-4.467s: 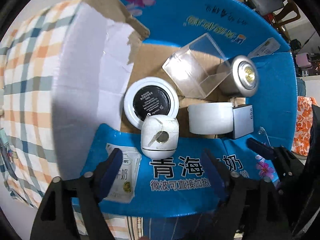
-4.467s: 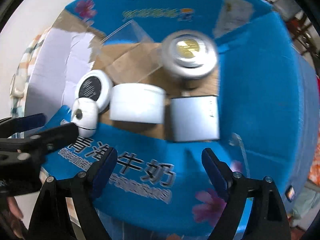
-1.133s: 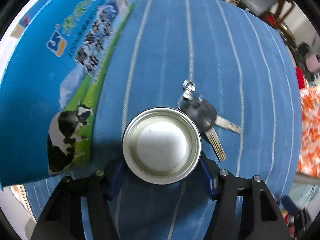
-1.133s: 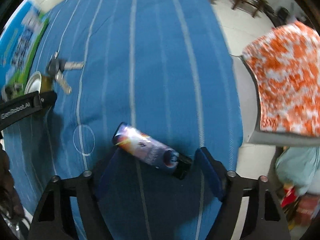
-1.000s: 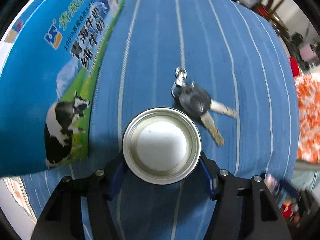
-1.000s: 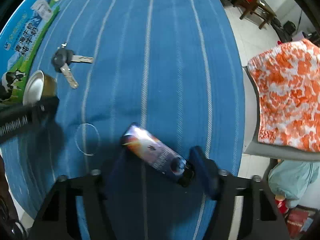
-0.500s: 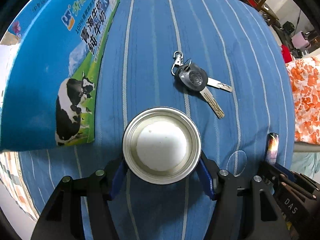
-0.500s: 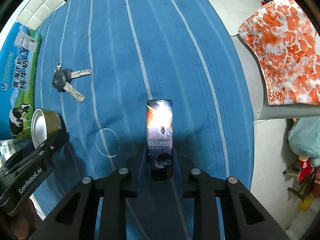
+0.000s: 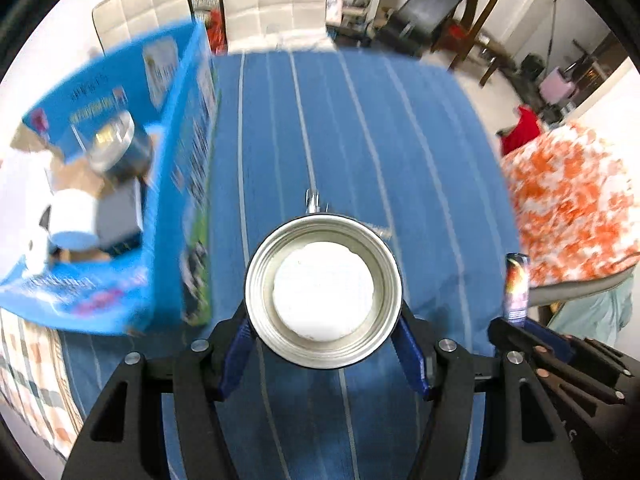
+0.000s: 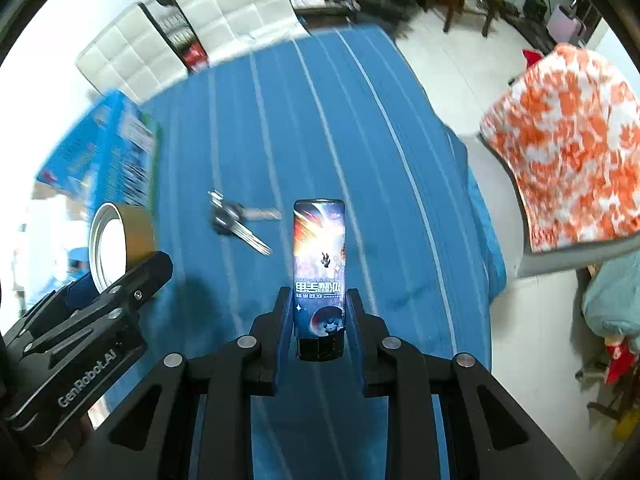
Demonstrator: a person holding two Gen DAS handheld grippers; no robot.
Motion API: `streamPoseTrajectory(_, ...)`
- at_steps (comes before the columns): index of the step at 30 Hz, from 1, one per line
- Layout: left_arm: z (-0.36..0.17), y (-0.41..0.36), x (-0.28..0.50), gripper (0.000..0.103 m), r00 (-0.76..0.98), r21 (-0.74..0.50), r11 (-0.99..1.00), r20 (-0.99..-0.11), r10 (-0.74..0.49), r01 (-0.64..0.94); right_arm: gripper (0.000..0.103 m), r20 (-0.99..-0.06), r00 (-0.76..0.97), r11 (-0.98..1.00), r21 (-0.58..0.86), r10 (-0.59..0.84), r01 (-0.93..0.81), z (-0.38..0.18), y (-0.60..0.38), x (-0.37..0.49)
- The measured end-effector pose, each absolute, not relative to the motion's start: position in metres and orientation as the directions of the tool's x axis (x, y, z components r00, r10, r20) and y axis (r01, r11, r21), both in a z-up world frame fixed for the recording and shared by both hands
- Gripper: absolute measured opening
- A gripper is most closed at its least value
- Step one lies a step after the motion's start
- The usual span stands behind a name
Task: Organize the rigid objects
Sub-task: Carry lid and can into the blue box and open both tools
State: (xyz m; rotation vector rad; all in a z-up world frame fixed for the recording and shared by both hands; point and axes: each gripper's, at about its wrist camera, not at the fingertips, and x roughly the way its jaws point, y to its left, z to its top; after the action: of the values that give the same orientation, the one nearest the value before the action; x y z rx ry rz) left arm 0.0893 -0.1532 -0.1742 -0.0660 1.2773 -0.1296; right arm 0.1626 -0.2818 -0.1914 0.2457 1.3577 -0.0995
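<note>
A: Where do the two pieces sit?

B: The round metal tin (image 9: 323, 293), open end toward the camera with something white inside, is pinched at its sides by the left gripper (image 9: 323, 354), above the blue striped tablecloth (image 9: 400, 140). The slim printed lighter-shaped case (image 10: 319, 268) is clamped near its dark base between the pressed-in fingers of the right gripper (image 10: 319, 320), standing out along them.

A: And the destination?

B: I judge it to be the blue milk carton box (image 9: 100, 292) at the left, already holding a silver puck light (image 9: 110, 142), a white jar (image 9: 74, 220) and a grey box (image 9: 120, 216). The keys (image 10: 236, 220) lie on the cloth, not yet gathered.

A: What could go wrong?

B: The tin is smooth and round, gripped across only two narrow pads, so a tilt could let it rotate or slip. The case is held low, so a knock against the box wall could lever it out. The box is crowded, and dropping either piece carelessly could topple the jar.
</note>
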Motion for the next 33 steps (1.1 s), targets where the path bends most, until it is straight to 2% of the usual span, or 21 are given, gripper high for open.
streamPoseTrajectory(7,-0.105,-0.095,0.104,0.061,0.409,-0.176,0.982,-0.893,-0.189,0.070,0.027,-0.936,0.311,0.971,0.209,0.165,0.114,-0.129,-0.218,0.185)
streamPoseTrajectory(15,-0.072,-0.015,0.124,0.061,0.500,-0.176,0.984,-0.854,-0.141,-0.024,0.027,-0.900,0.343,0.957,0.290,0.268,0.015,-0.112,-0.116,0.227)
streamPoseTrajectory(20,-0.087,0.076,0.145,0.061,0.490,-0.171,0.967,-0.870,-0.059,-0.187,0.027,-0.903,0.317,0.949,0.314,0.291,0.023,-0.135,-0.060,0.265)
streamPoseTrajectory(23,-0.104,0.118,0.163,0.061,0.461,-0.159,0.958,-0.887,-0.032,-0.240,0.027,-0.920,0.297,0.959,0.280,0.254,0.045,-0.157,-0.037,0.291)
streamPoseTrajectory(33,-0.190,0.180,0.235,0.061,0.256,-0.117,0.962,-0.965,-0.052,-0.246,0.027,-0.981,0.174,0.988,0.103,0.082,0.116,-0.242,-0.014,0.351)
